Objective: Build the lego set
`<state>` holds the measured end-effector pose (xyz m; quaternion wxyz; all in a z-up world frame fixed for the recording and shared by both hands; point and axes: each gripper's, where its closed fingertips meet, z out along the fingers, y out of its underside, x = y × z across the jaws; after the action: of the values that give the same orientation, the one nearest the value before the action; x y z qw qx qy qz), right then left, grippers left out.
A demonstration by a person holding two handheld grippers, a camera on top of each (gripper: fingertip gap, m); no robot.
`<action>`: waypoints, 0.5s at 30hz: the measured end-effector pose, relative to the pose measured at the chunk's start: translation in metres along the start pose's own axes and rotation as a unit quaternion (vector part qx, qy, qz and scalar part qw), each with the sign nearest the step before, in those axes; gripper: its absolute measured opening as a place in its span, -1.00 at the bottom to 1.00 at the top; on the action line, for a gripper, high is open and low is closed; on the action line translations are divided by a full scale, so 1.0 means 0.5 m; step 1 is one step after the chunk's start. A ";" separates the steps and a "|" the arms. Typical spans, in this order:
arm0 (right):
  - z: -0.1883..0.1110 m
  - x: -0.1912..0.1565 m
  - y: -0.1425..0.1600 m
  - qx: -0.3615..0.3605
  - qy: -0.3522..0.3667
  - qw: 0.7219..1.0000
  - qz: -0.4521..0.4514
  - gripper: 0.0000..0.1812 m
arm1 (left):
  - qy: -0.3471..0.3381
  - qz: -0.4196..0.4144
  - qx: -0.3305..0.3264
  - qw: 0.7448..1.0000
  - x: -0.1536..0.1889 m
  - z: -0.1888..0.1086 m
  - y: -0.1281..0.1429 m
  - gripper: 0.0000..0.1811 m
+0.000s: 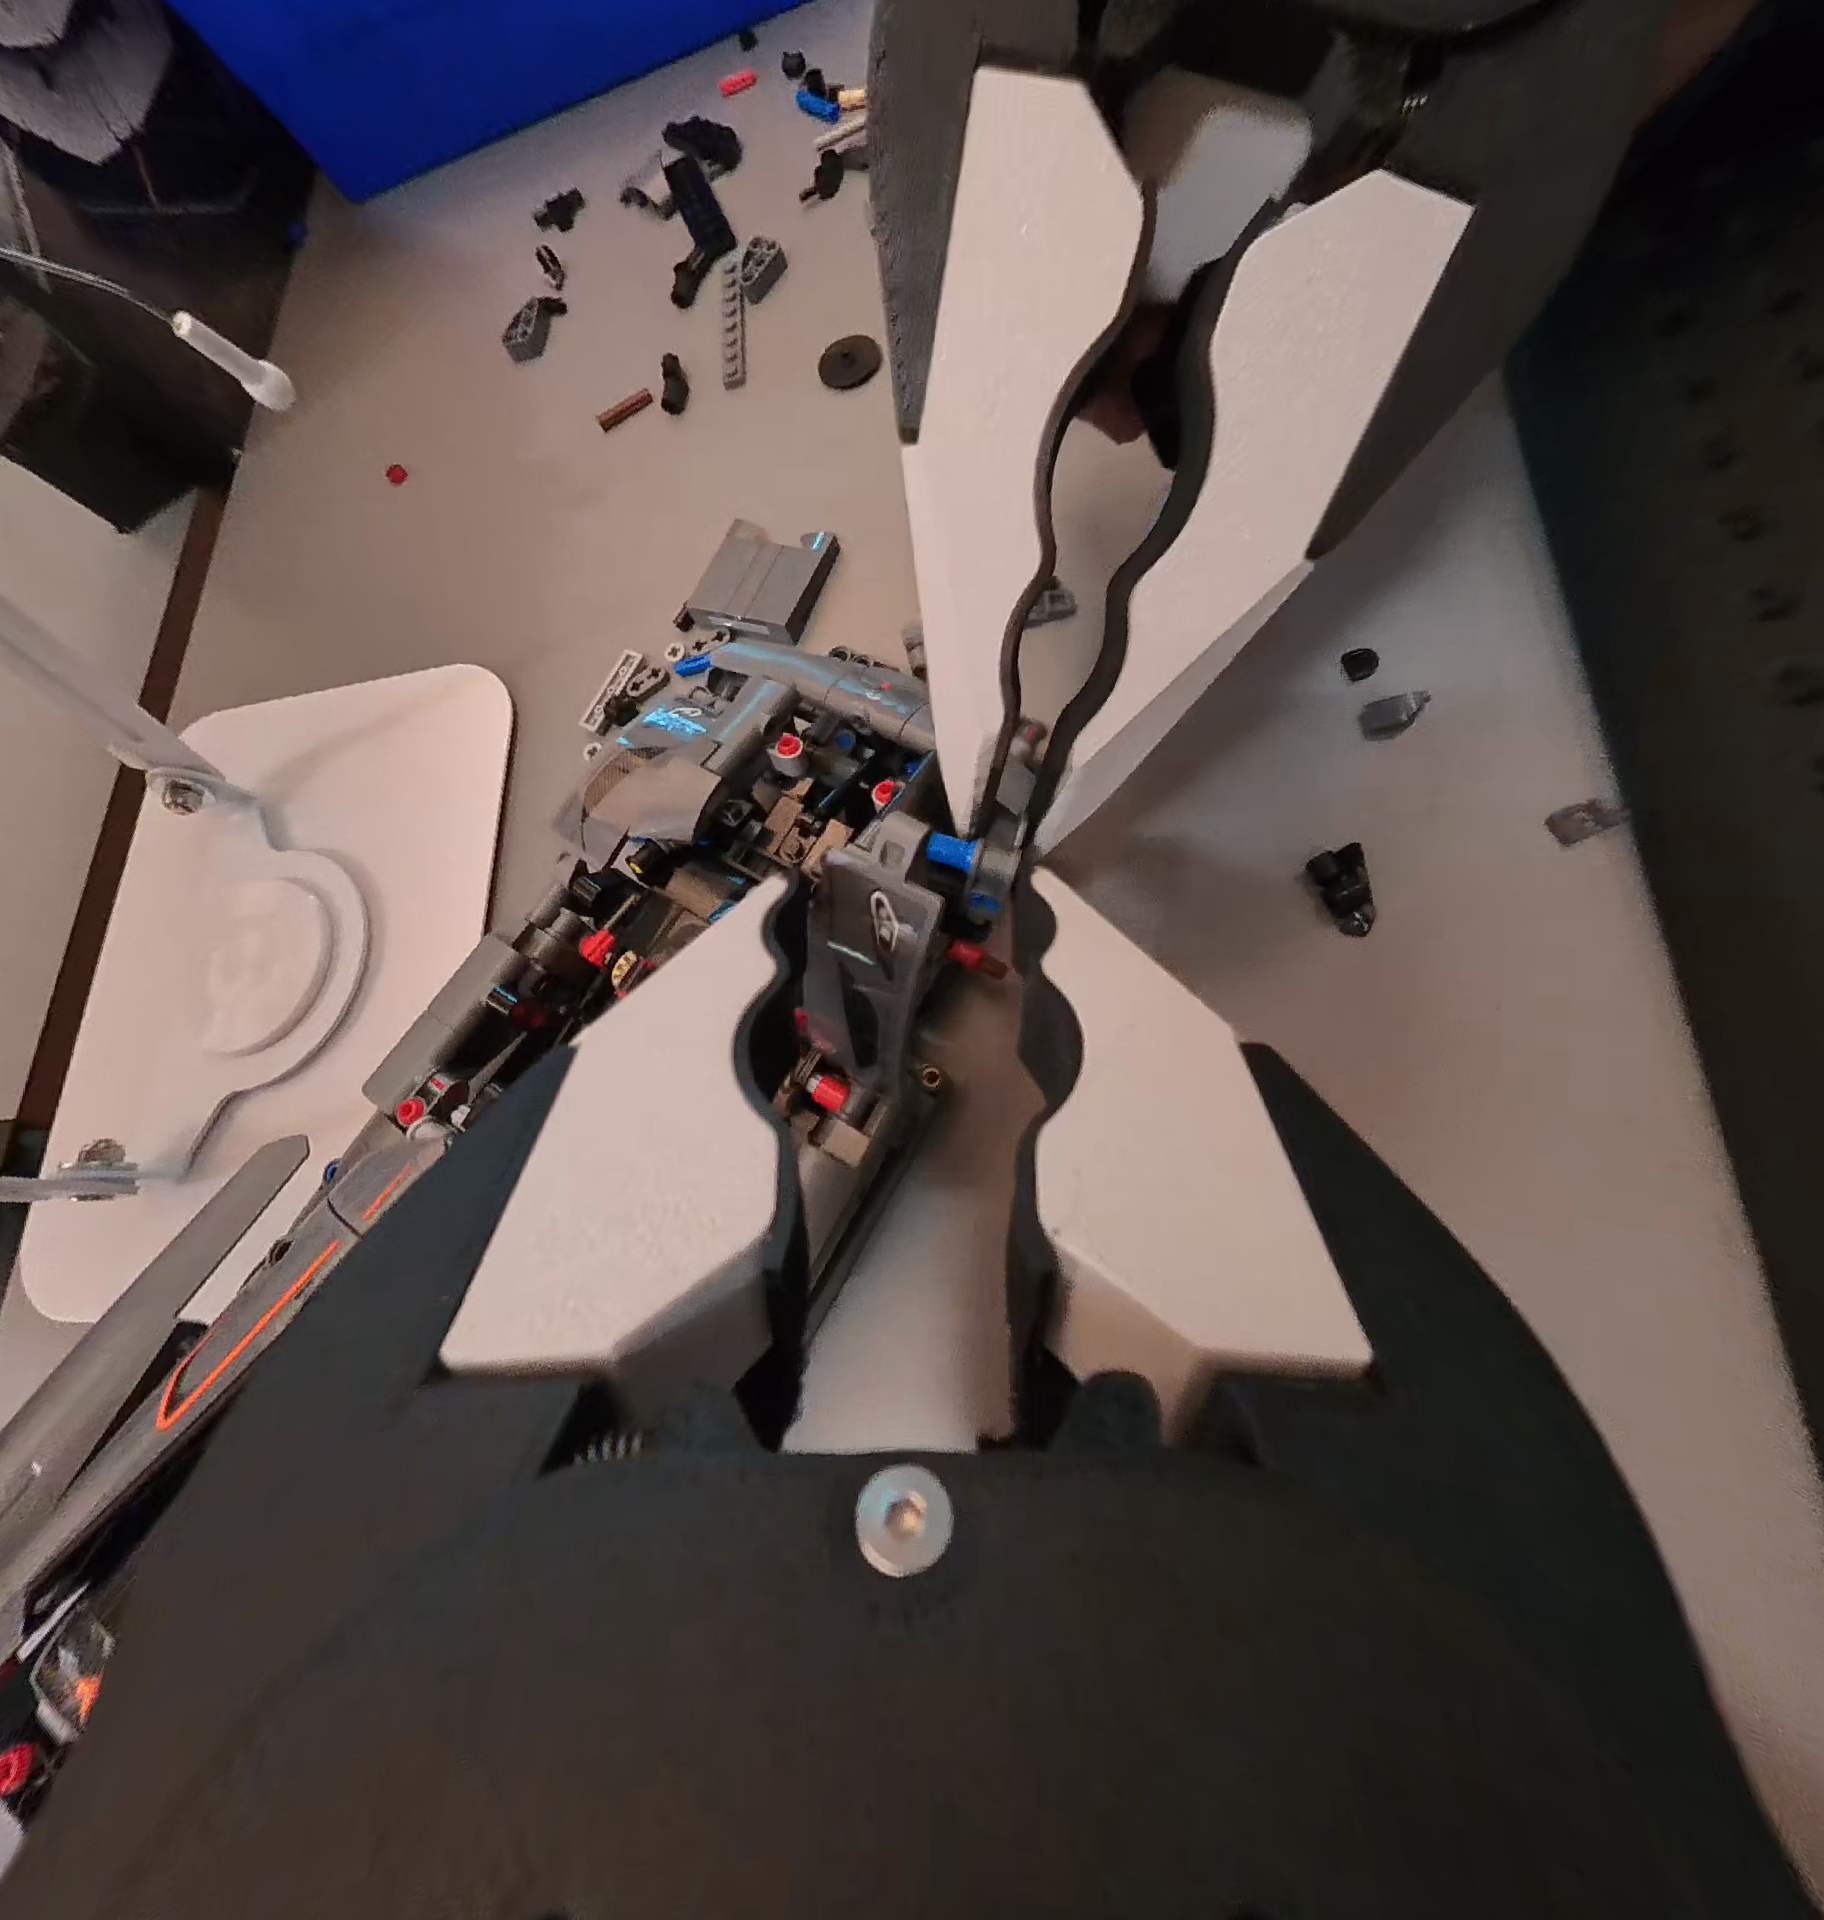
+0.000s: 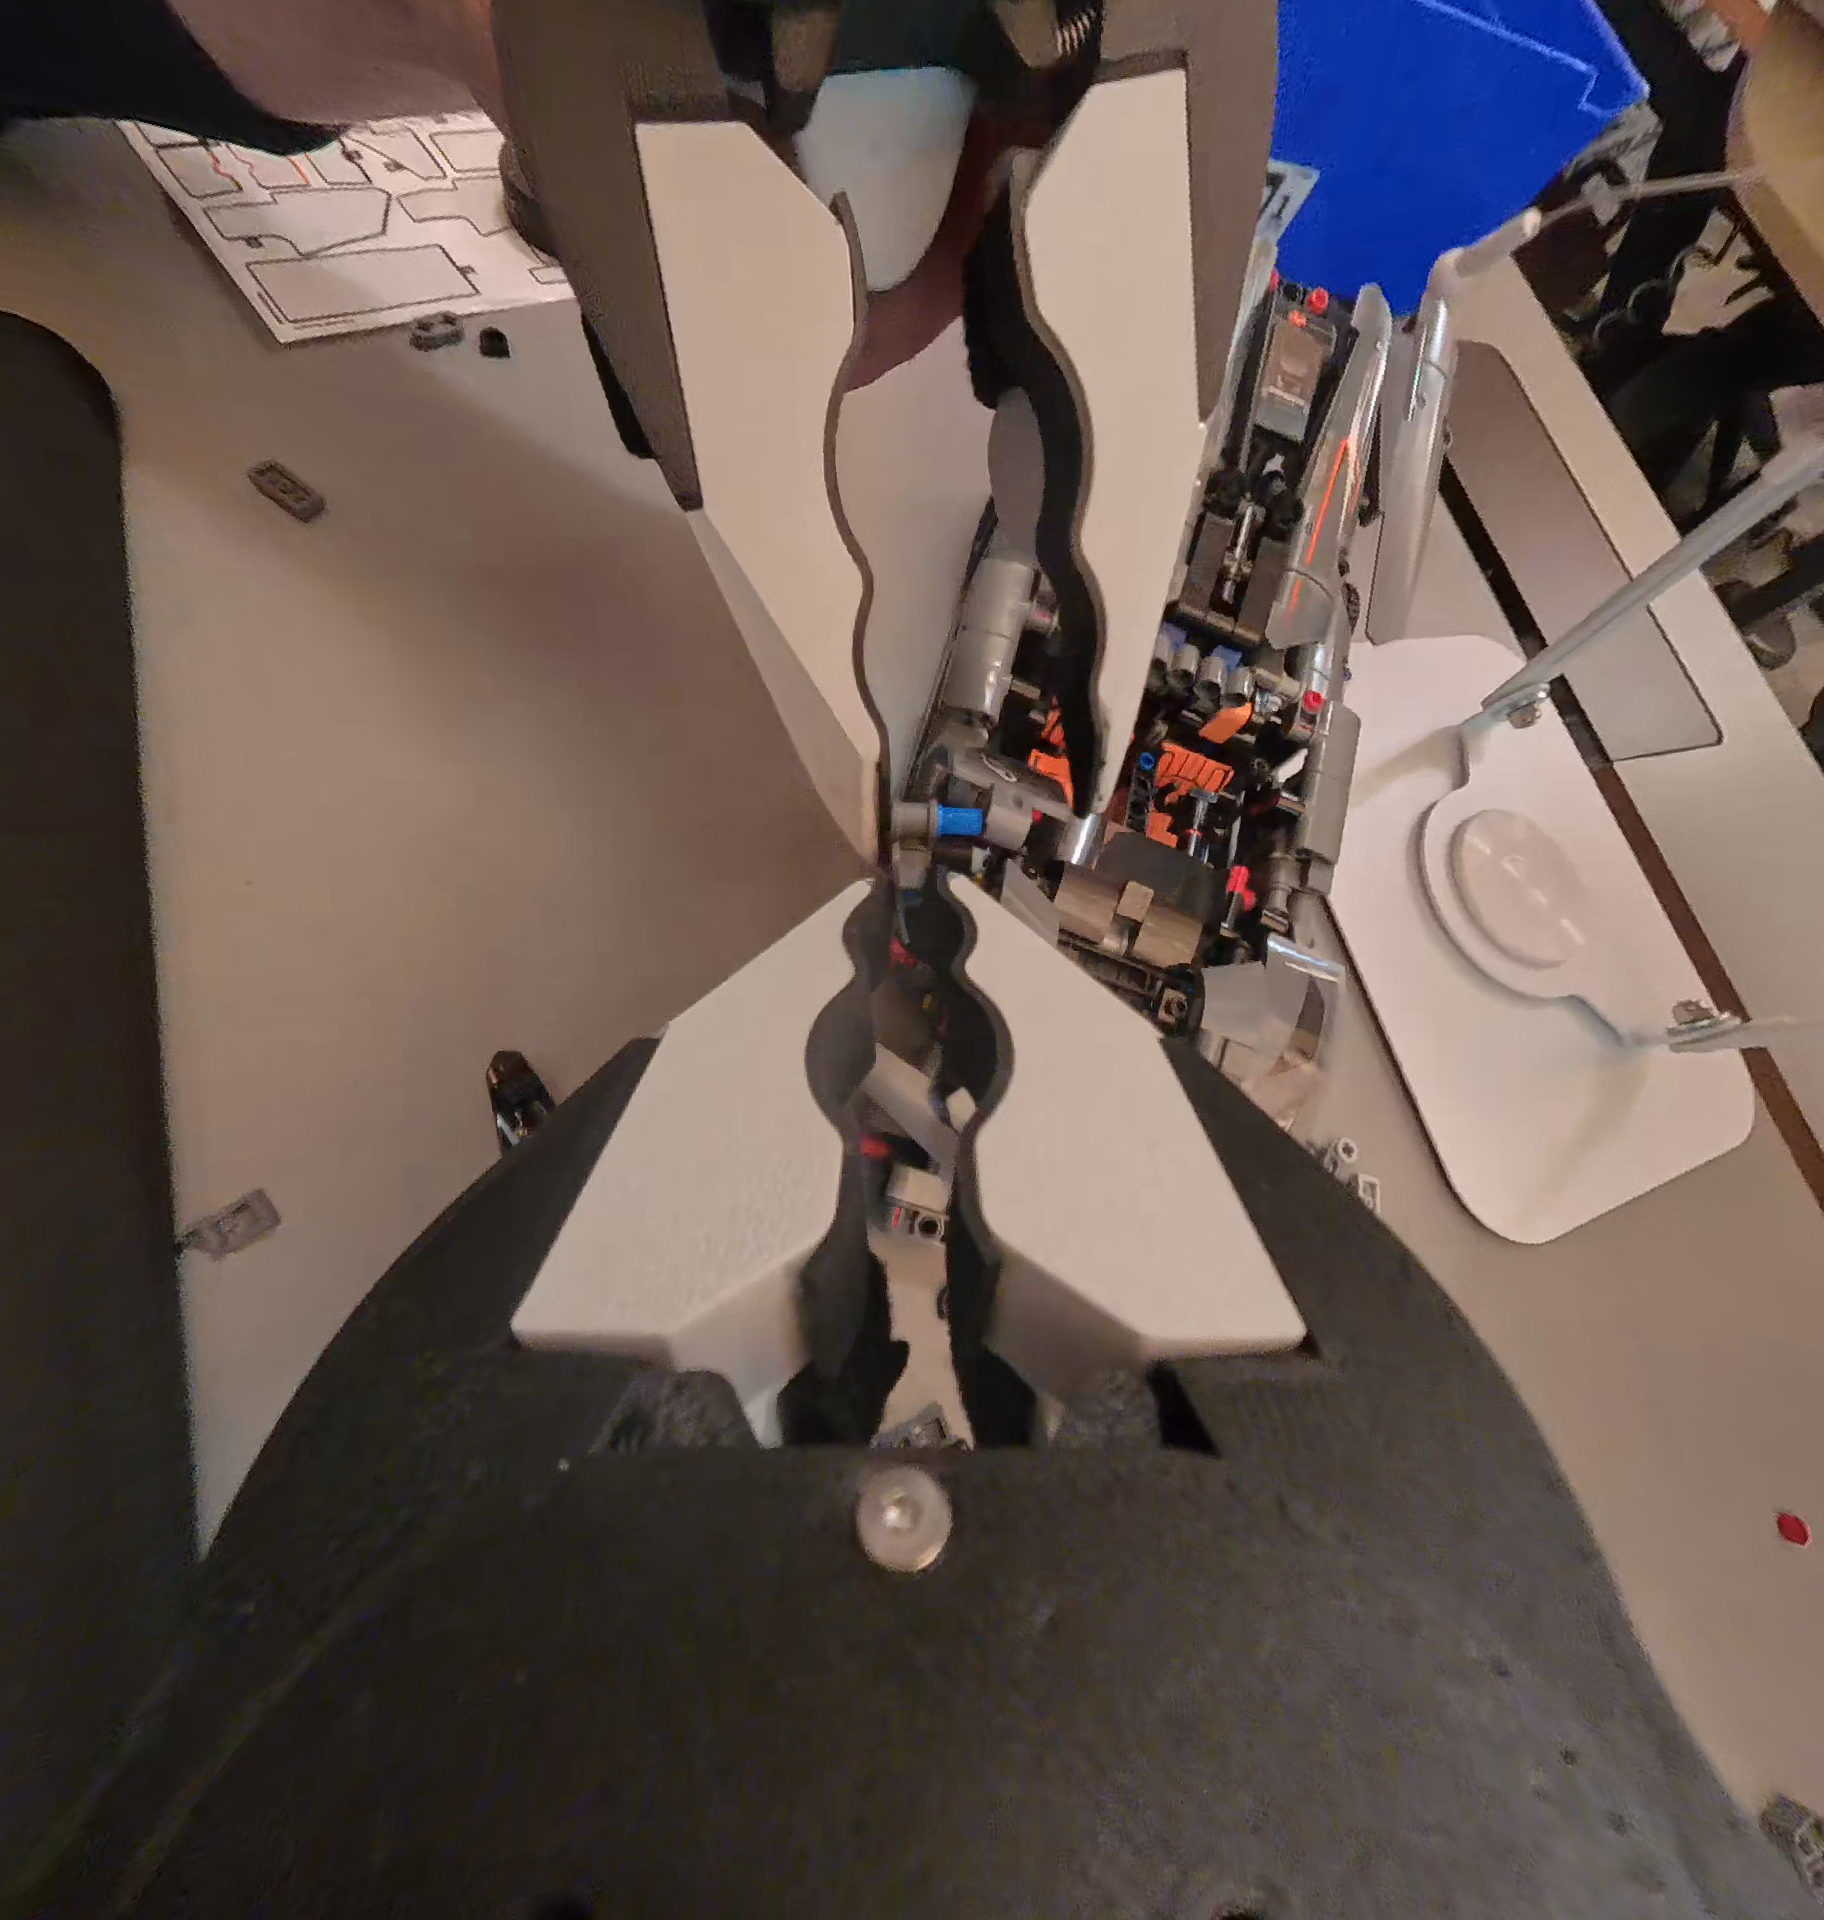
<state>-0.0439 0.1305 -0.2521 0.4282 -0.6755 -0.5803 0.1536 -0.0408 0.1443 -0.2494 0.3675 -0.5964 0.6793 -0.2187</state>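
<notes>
The partly built lego model point(image 1: 742, 831), grey and black with red and blue pins, lies lengthwise on the pale bench point(image 1: 534, 540) beside a white pad point(image 1: 388, 748). The left claw point(image 1: 908, 914) reaches over the model with its fingers apart, straddling a grey upright panel point(image 1: 882, 935). The right claw point(image 1: 1001, 821) comes in from the opposite side, its fingers nearly together at the tips around a small grey connector point(image 2: 1012, 826) carrying a blue pin point(image 2: 958, 820) at the model's edge; whether it truly clamps the piece is hard to tell, as the tips hide the contact. Loose lego pieces point(image 1: 700, 229) lie scattered farther along the bench near a blue bin point(image 1: 451, 83), and a printed sheet point(image 2: 347, 229) rests at the far edge in the right wrist view.
</notes>
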 end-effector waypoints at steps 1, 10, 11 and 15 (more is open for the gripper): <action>0.000 0.000 0.002 -0.002 -0.002 1.000 0.002 -0.95 | 0.005 -0.004 -0.002 1.000 0.000 0.002 0.001 -0.60; -0.001 0.005 0.005 0.002 -0.008 0.999 0.033 -0.96 | 0.015 -0.015 0.004 1.000 -0.005 0.006 0.002 -0.62; -0.002 0.005 0.006 0.002 -0.010 0.999 0.036 -0.95 | 0.015 -0.014 0.004 1.000 -0.005 0.007 0.001 -0.62; -0.004 0.001 0.006 0.005 -0.021 0.999 0.047 -0.95 | 0.013 -0.004 0.000 1.000 -0.001 0.011 -0.001 -0.60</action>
<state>-0.0404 0.1305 -0.2530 0.4115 -0.6969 -0.5556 0.1906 -0.0363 0.1457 -0.2526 0.3578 -0.5960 0.6816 -0.2285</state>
